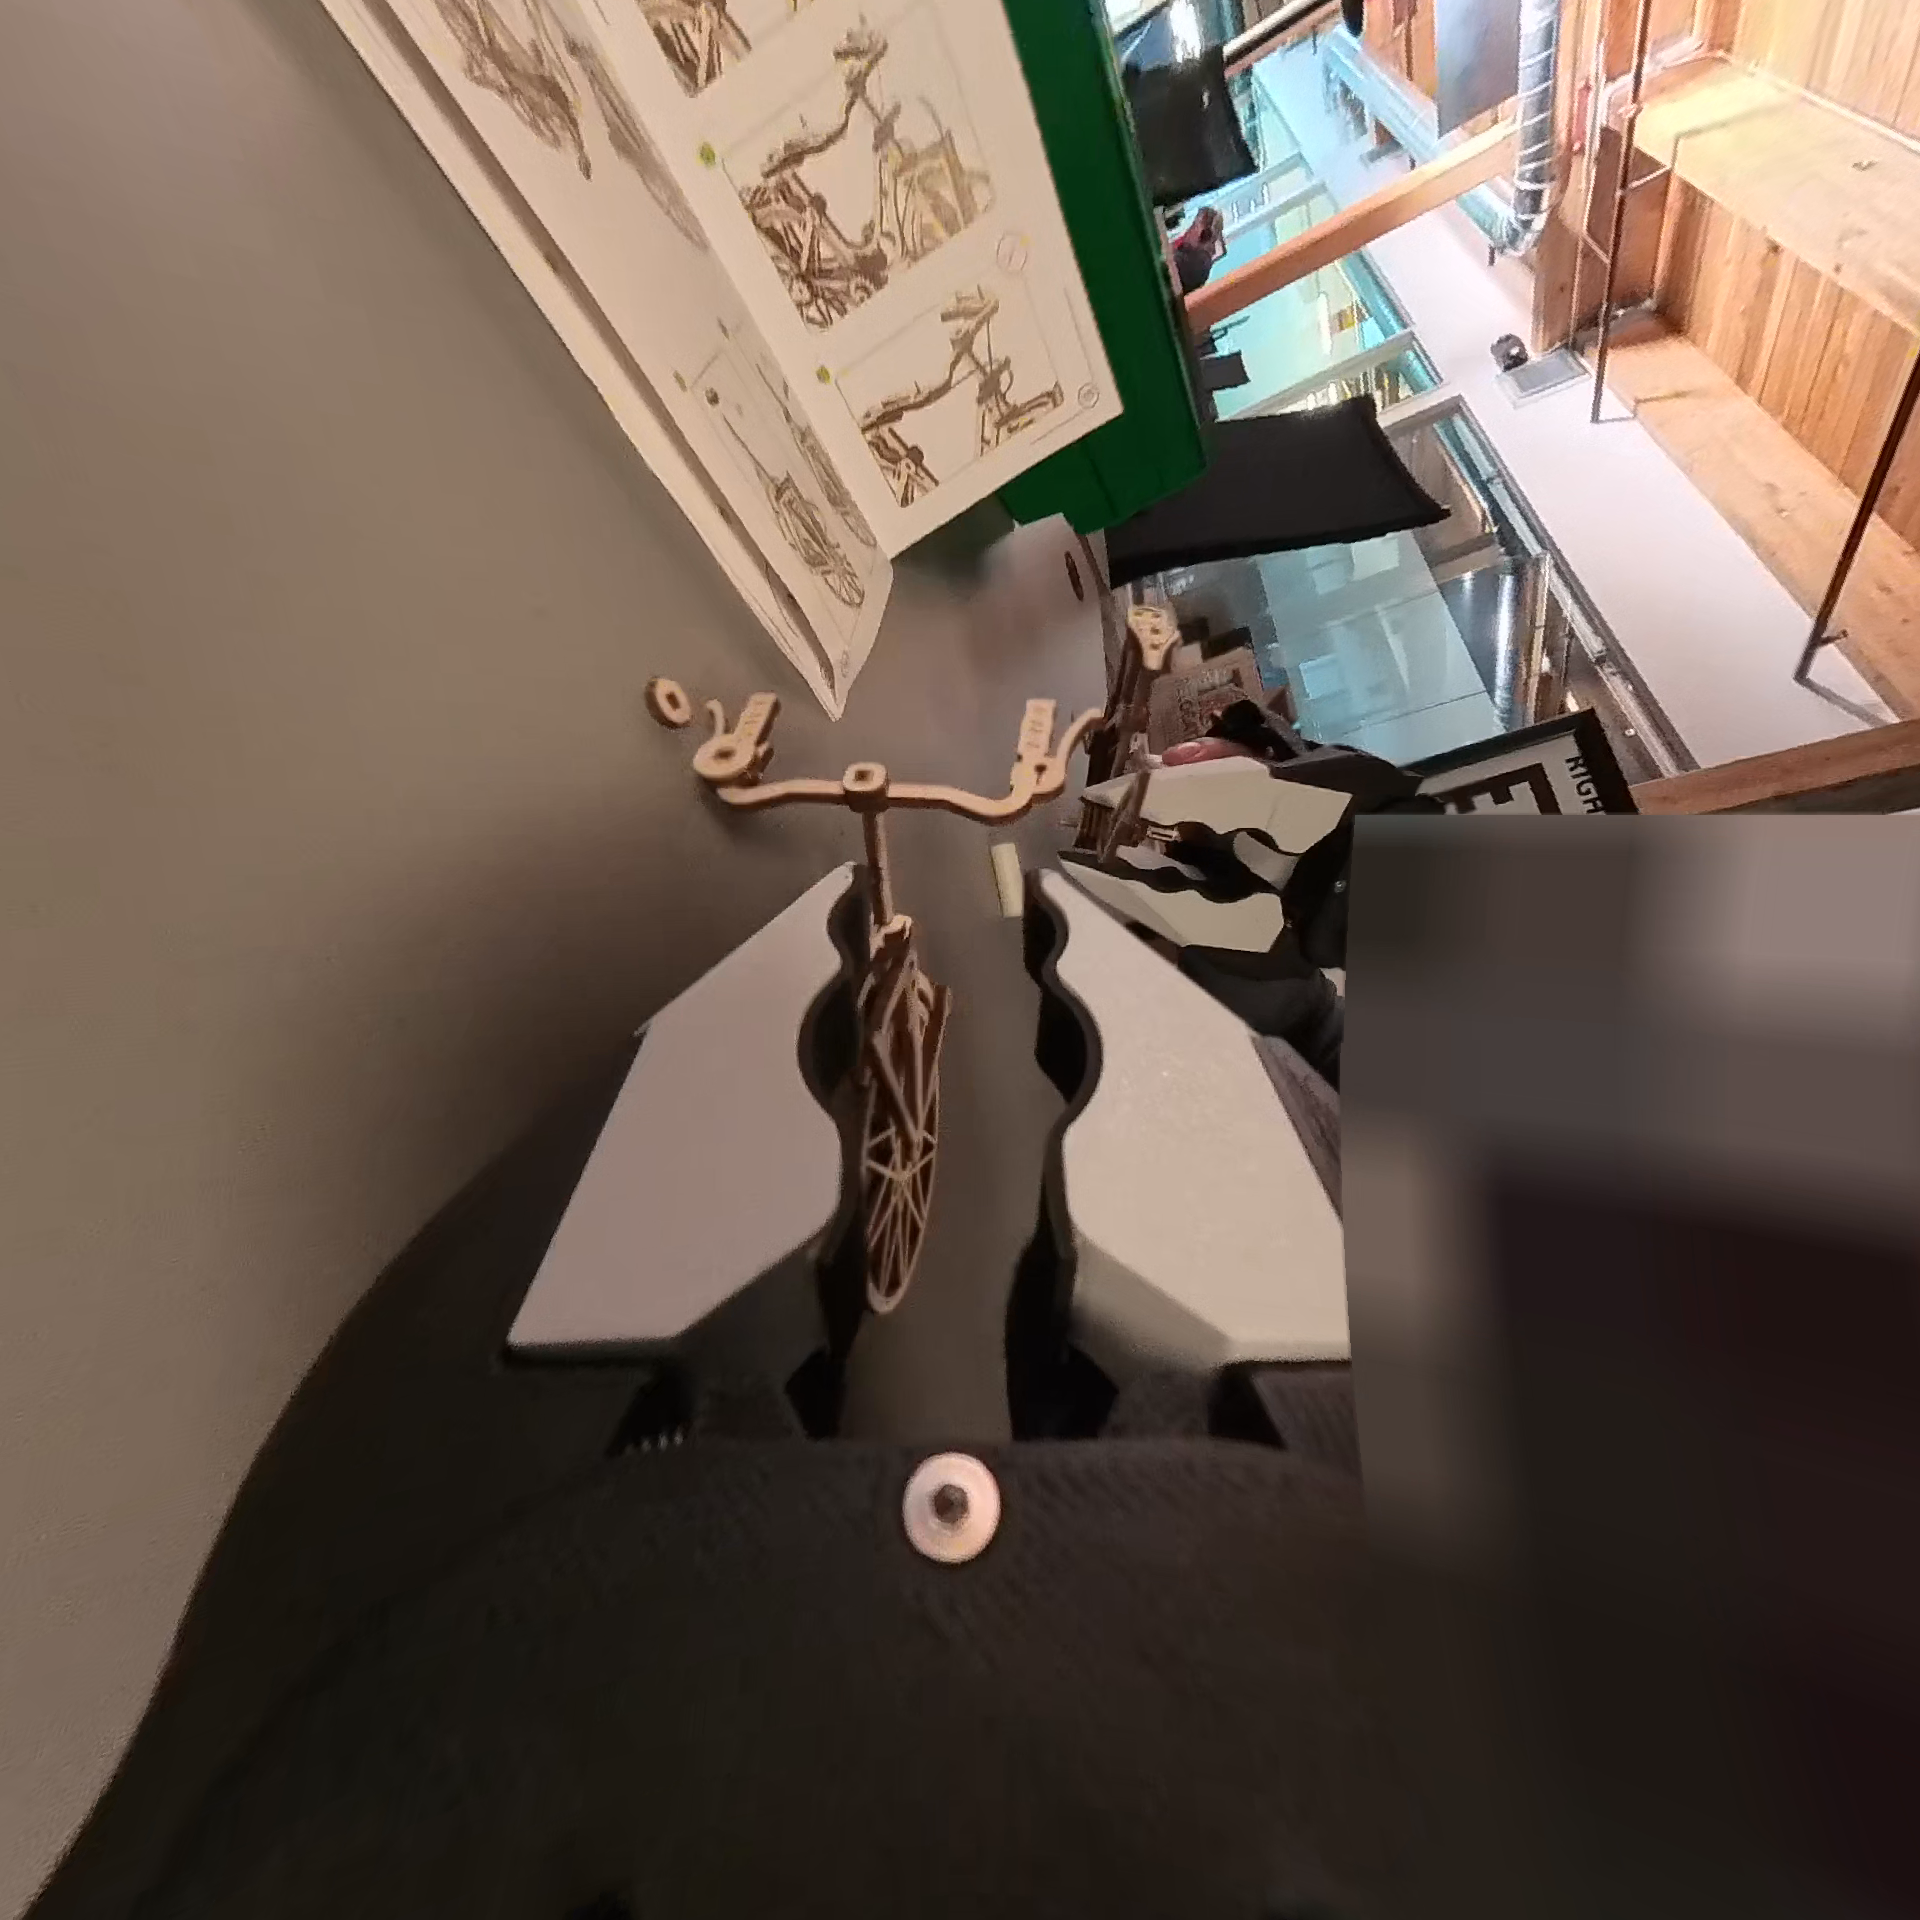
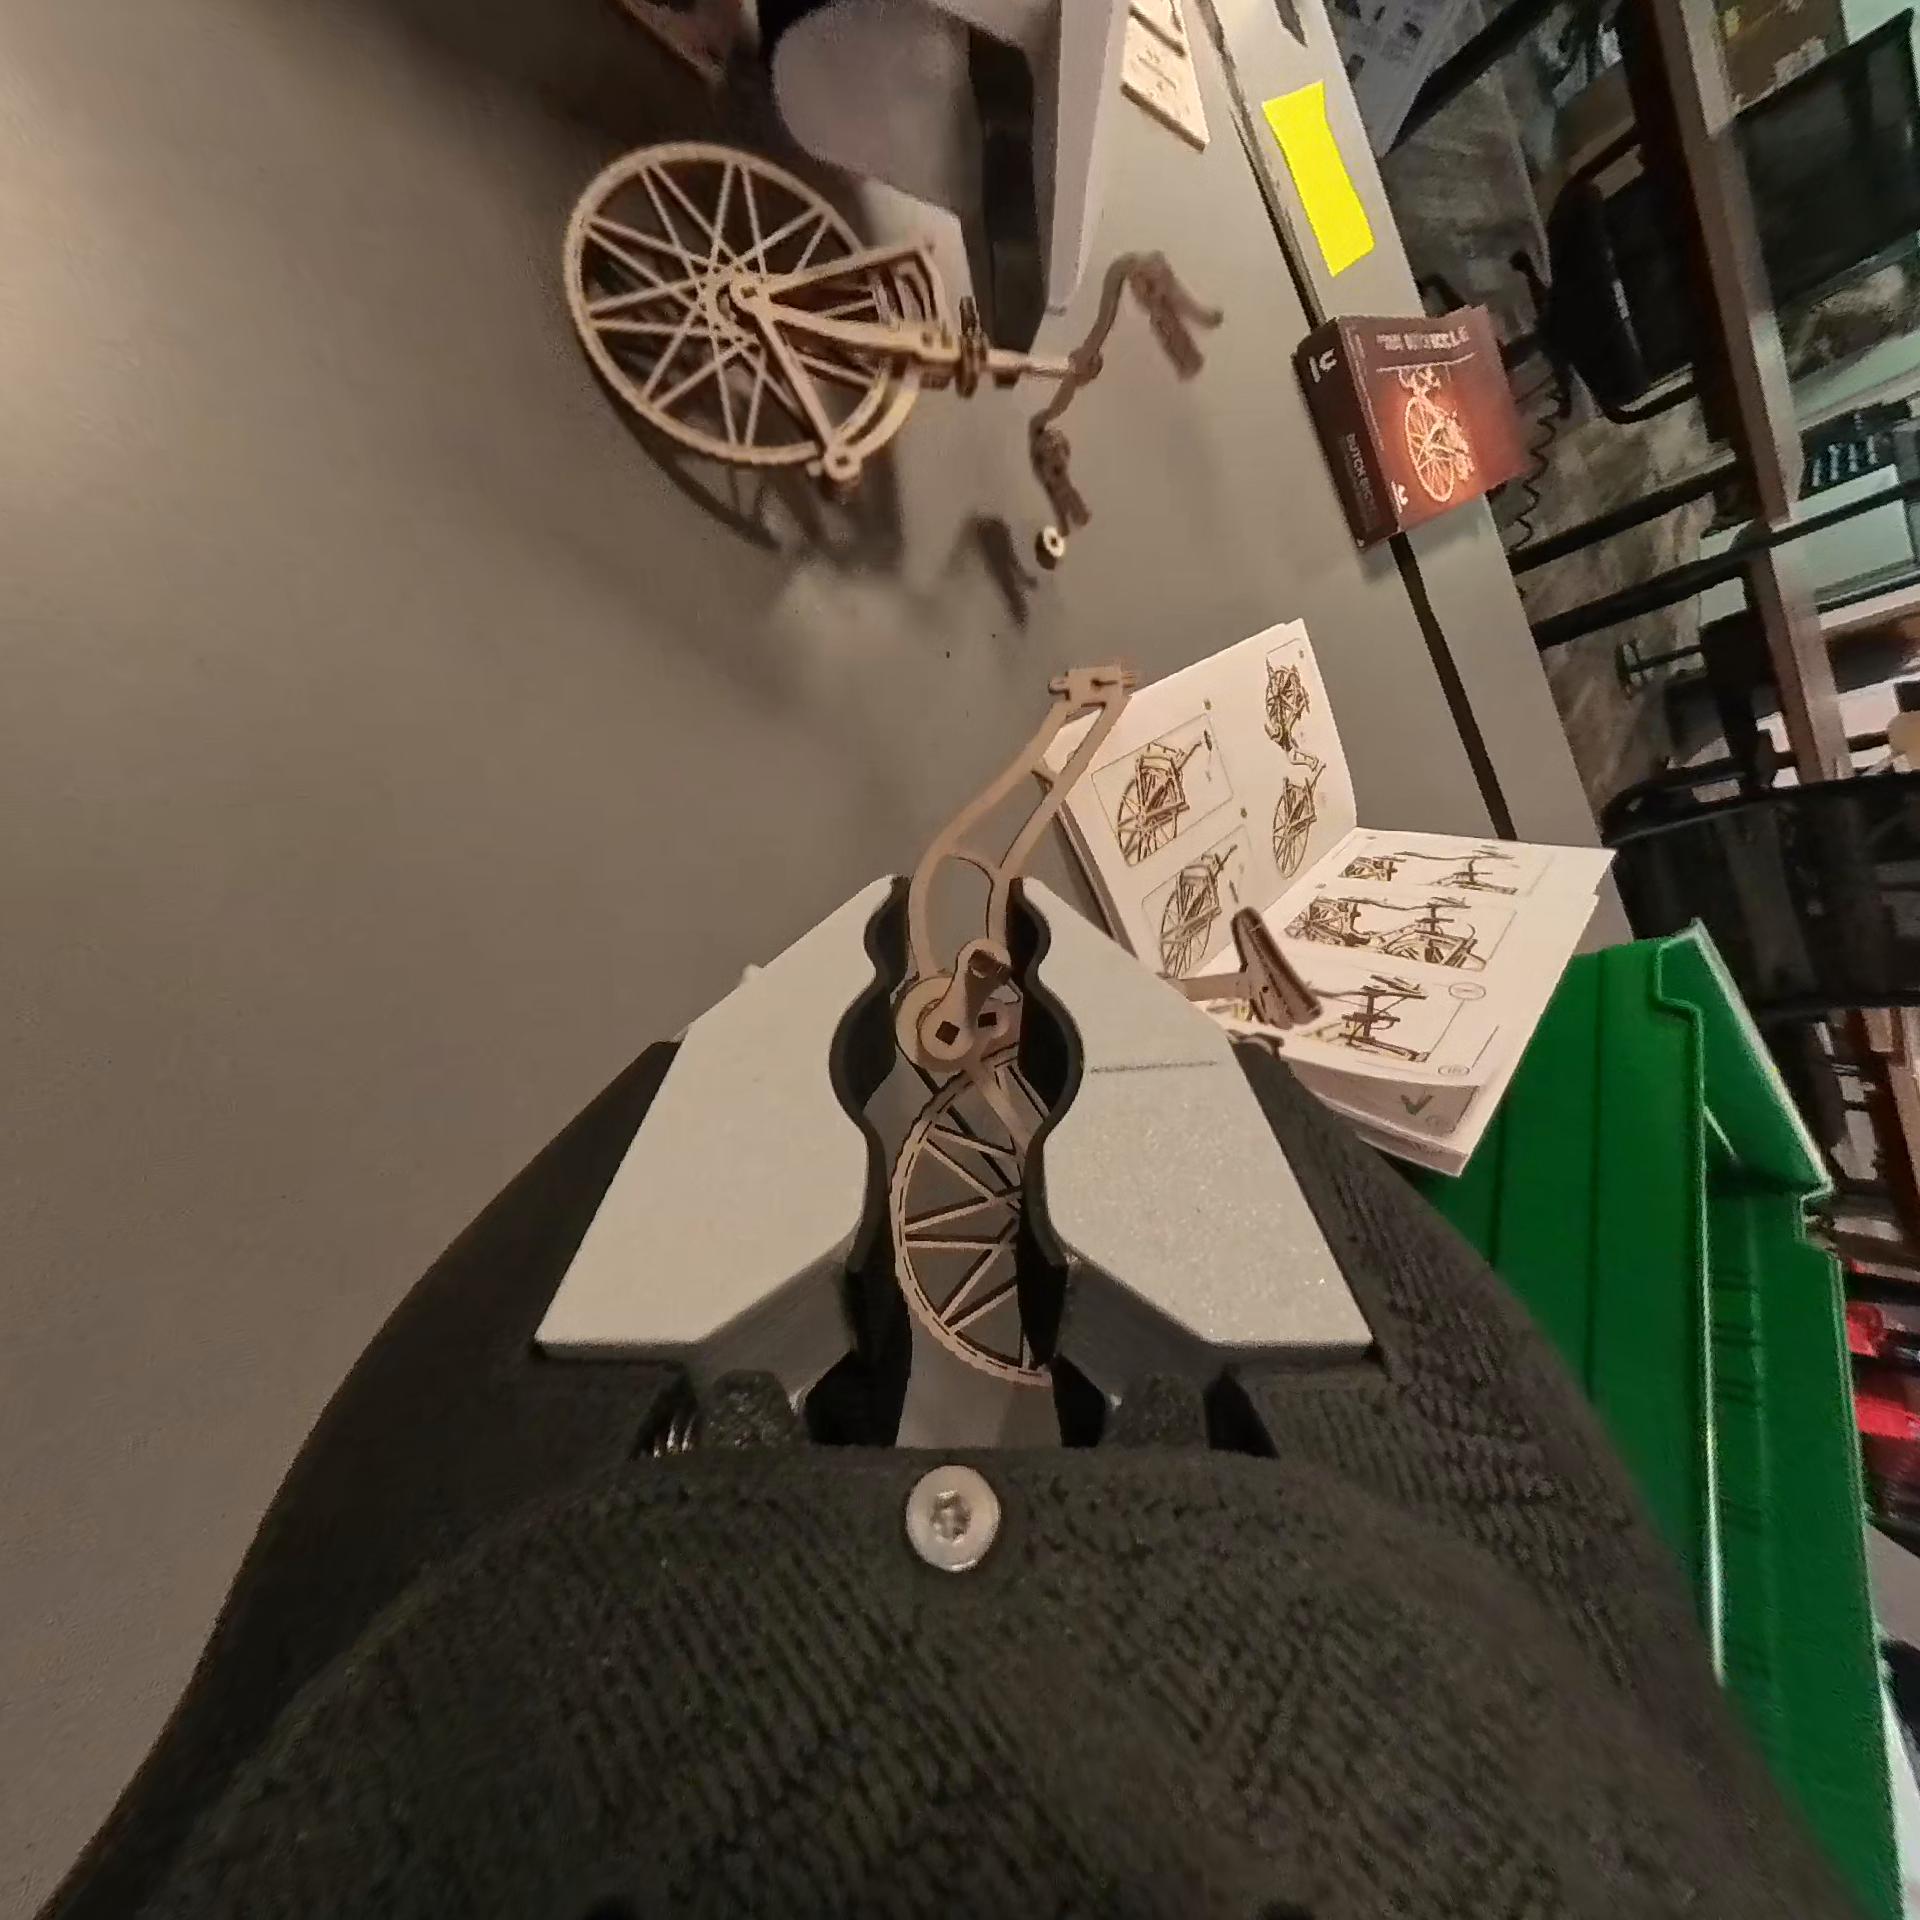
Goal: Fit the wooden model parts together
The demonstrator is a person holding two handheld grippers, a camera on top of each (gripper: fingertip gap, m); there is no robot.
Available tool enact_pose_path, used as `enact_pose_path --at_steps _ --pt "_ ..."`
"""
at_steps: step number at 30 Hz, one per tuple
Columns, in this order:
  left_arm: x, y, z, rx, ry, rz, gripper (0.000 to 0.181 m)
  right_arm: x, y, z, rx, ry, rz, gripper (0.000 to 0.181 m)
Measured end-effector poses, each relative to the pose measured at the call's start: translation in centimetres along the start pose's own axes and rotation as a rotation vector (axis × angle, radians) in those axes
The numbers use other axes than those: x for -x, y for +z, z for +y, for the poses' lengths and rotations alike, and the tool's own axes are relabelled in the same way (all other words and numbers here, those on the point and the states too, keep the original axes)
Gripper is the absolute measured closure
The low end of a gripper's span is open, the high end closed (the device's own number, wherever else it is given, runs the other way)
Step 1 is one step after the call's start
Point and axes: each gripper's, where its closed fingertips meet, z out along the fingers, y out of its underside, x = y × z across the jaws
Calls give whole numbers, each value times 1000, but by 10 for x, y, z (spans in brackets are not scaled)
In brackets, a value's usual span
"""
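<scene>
A wooden front wheel (image 1: pixel 899 1132) with its fork and handlebar (image 1: pixel 862 779) stands between the fingers of my left gripper (image 1: pixel 940 883). It touches the left finger, and a wide gap separates it from the other finger. The wheel (image 2: pixel 727 312) also shows in the right wrist view, close over the grey table (image 2: pixel 312 623). My right gripper (image 2: pixel 961 894) is shut on a curved wooden frame (image 2: pixel 997 821) with the rear wheel (image 2: pixel 966 1236). The frame's free end points toward the handlebar. The right gripper (image 1: pixel 1086 842) also shows just right of the left one.
An open instruction booklet (image 2: pixel 1351 935) leans on a green bin (image 2: pixel 1662 1247) at the right. A small wooden ring (image 2: pixel 1051 542) lies near the handlebar, and a pale peg (image 1: pixel 1003 878) lies by the fingertips. A dark model box (image 2: pixel 1413 426) and a yellow note (image 2: pixel 1317 177) sit at the table edge. Some 12 centimeters of space lies between my two pairs of fingers.
</scene>
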Motion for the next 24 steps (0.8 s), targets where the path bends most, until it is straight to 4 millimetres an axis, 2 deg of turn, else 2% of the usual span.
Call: enact_pose_path --at_steps 2,4,11,13,18,24 --pt "1 -5 -3 -19 27 -16 152 0 0 2 3 5 -3 164" --pt "9 -10 -3 -30 46 -78 146 1 -1 3 6 7 -6 164" --pt "27 -26 -13 -124 -10 -195 135 4 0 3 11 0 -21 164" --pt "24 -31 -12 -127 -18 -175 135 3 -1 3 10 -2 -22 164" --pt "7 -28 -1 -46 -107 43 141 -1 -3 1 0 0 -19 164" --pt "18 -21 5 20 -134 -29 152 -15 6 -7 -30 7 27 164"
